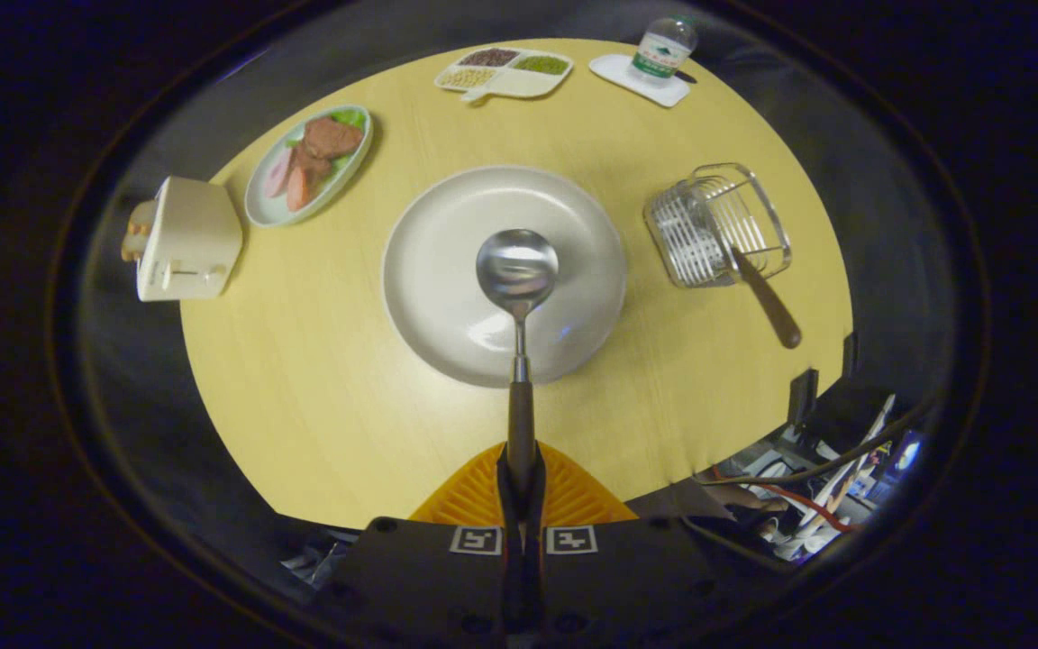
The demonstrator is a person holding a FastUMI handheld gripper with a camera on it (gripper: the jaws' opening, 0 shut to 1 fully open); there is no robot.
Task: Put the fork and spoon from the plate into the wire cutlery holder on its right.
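Note:
My gripper [521, 469] is shut on the brown handle of the spoon [517, 270], which sticks out ahead of the fingers with its shiny bowl hanging above the white plate [447, 270]. The plate lies on the round yellow table, beyond my fingers. To the plate's right stands the wire cutlery holder [717, 225]. The fork [767, 302] sits in the holder, its brown handle leaning out toward the table's near right edge.
A cream toaster [186, 239] stands at the table's left edge. Behind the plate are a dish of meat and greens [307, 167], a divided tray of grains [503, 72] and a water bottle [661, 50] on a white coaster. Cables and clutter [825, 487] lie off the table's near right.

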